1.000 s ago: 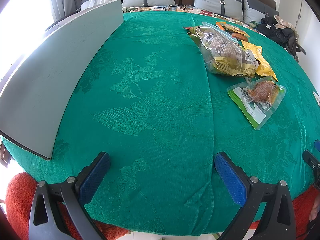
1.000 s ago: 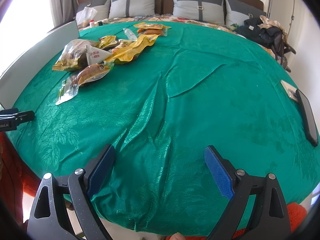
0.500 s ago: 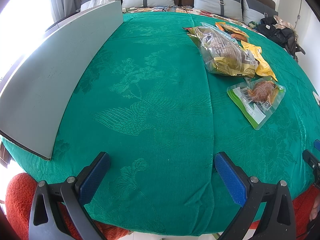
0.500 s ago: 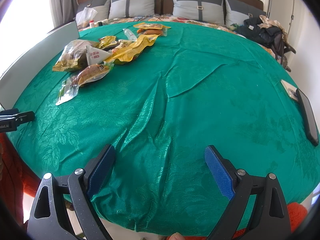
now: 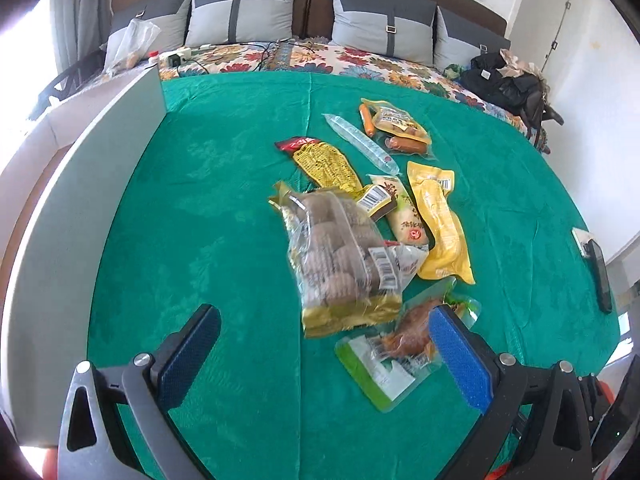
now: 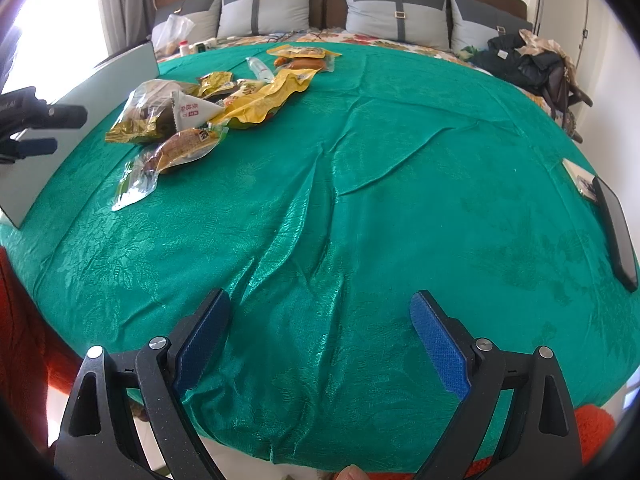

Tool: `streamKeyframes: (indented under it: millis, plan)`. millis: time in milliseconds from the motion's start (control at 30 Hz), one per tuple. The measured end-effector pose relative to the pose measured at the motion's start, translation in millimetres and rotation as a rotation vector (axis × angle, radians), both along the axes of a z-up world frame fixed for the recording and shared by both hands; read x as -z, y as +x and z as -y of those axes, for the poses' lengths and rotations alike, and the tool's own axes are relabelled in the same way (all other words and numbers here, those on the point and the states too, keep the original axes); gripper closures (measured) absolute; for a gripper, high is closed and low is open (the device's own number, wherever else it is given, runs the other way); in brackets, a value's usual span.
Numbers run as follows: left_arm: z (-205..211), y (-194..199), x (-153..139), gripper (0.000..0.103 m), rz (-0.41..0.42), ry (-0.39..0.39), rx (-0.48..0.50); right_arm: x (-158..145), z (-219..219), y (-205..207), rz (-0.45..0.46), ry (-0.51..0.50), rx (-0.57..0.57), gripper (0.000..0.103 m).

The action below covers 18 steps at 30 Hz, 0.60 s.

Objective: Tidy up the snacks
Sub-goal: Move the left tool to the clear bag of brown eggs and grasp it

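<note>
both grippers' fingers [image 5: 188,354] spread wide and empty above snack packets [image 5: 344,256]

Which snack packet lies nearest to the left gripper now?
The green-edged clear packet holding a brown snack: it lies beside the left gripper's right finger, nearer than the big cookie bag.

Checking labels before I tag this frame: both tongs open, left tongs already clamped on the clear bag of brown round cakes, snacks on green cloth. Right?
One thing is off: the left tongs hold nothing. The left wrist view shows them open above the green cloth, with the clear bag of brown round cakes lying loose ahead of them. The right tongs are open too.
</note>
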<state>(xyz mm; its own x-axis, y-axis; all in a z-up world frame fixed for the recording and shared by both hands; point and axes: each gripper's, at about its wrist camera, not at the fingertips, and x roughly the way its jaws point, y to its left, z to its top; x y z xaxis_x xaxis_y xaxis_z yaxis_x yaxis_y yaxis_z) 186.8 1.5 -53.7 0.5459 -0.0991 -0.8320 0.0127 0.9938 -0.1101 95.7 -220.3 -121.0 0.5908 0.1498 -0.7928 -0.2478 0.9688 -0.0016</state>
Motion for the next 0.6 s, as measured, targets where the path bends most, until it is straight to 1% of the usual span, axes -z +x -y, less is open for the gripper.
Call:
streamKeyframes:
  millis: [67, 100, 133, 167, 200, 233, 267, 333, 500, 567, 600]
  plan:
    - [16, 30, 7, 0.001, -0.036, 0.075, 0.016, 0, 0, -1, 0.000, 0.000, 0.000, 0.009]
    - [18, 40, 14, 0.001, -0.061, 0.100, 0.013, 0, 0, -1, 0.000, 0.000, -0.001, 0.009]
    - [19, 48, 21, 0.001, -0.086, 0.115, 0.007, 0, 0, -1, -0.003, -0.004, -0.001, 0.009]
    - [17, 53, 27, 0.002, -0.105, 0.113, 0.006, 0, 0, -2, -0.004, -0.005, -0.001, 0.009]
    - [12, 52, 31, 0.012, -0.104, 0.067, 0.021, 0, 0, -2, -0.006, -0.004, -0.001, 0.009]
    - [5, 48, 31, 0.030, -0.091, -0.003, 0.038, 0, 0, -2, -0.007, -0.005, -0.001, 0.009]
    - [-1, 44, 30, 0.033, -0.091, -0.040, 0.045, 0, 1, -3, -0.009, -0.004, -0.002, 0.009]
    - [-11, 29, 26, 0.056, -0.080, -0.053, 0.060, 0, 1, -2, -0.008, 0.002, -0.004, 0.009]
    - [-48, -19, 16, 0.061, -0.096, -0.056, 0.096, 0, 0, 1, -0.006, 0.007, -0.008, 0.009]
    - [-64, -36, 14, 0.061, -0.096, -0.084, 0.077, -1, -1, 1, -0.006, 0.008, -0.008, 0.009]
    - [-72, -44, 15, 0.060, -0.088, -0.106, 0.059, 0, 0, 2, -0.007, 0.007, -0.008, 0.009]
